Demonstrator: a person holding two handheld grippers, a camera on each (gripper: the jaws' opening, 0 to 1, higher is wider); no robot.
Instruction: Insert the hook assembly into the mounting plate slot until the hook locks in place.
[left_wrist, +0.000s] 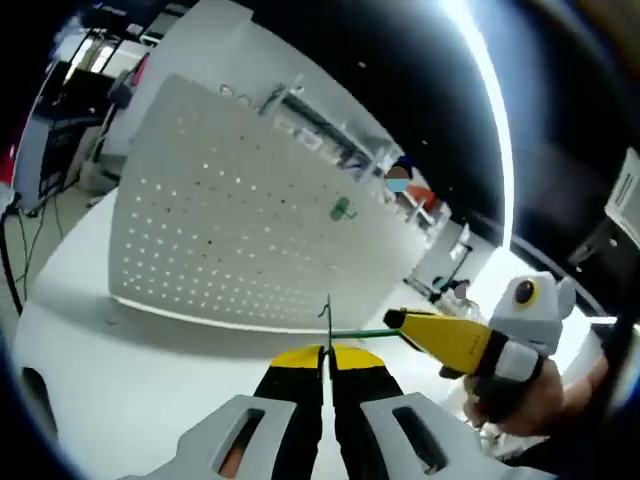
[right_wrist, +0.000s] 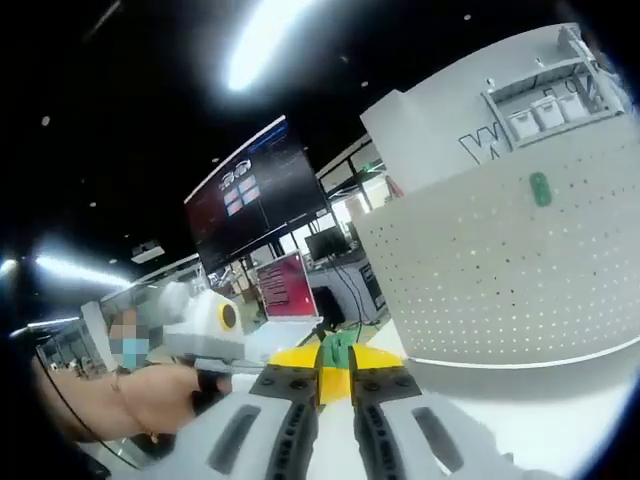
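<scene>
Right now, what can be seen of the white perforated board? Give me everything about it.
The white perforated board stands upright on the white table, a wide panel that looks like painted metal, covered in regular rows of small holes. One small green piece sits on its face, high up toward one side; the right gripper view shows it too. Neither gripper touches the board. The left gripper is shut on a thin wire hook in front of it.
</scene>
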